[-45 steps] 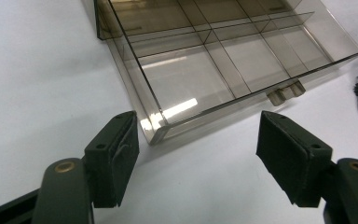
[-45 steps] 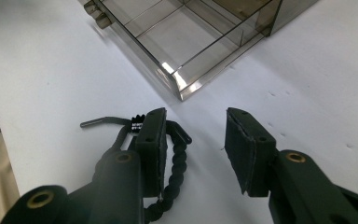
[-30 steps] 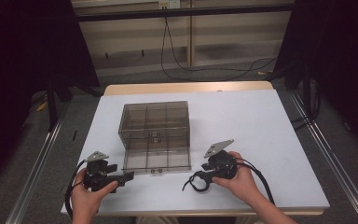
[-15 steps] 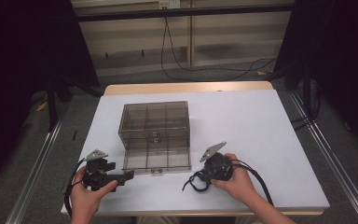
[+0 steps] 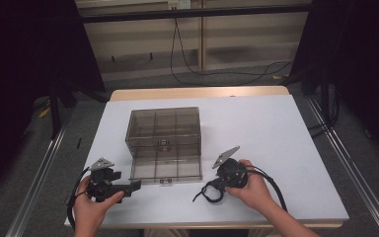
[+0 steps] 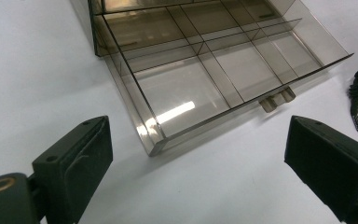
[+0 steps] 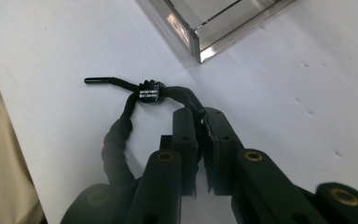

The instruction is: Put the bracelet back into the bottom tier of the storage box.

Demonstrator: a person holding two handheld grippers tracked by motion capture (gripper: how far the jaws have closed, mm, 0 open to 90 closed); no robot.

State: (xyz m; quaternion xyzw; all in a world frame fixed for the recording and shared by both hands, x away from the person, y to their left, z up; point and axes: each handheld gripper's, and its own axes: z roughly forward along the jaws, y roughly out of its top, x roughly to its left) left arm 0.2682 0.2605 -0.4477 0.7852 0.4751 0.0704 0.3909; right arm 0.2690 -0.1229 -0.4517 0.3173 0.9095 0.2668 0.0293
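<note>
The right gripper [image 7: 199, 122], clenched on a black looped strap [image 7: 121, 121] (left gripper [image 6: 198, 168] released), could drop its dangling loop short of the open drawer [image 6: 205, 70] ahead.

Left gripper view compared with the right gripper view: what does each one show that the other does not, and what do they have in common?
Left gripper view: the divided compartments of the open drawer, its small front handle, and the left tool with its jaws wide apart, holding nothing.

Right gripper view: the right tool with its jaws shut on a black strap, whose toothed clasp is seen close up.

Both: a front corner of the drawer, the white table, and the black strap, which lies at the far right edge of the left gripper view.
</note>
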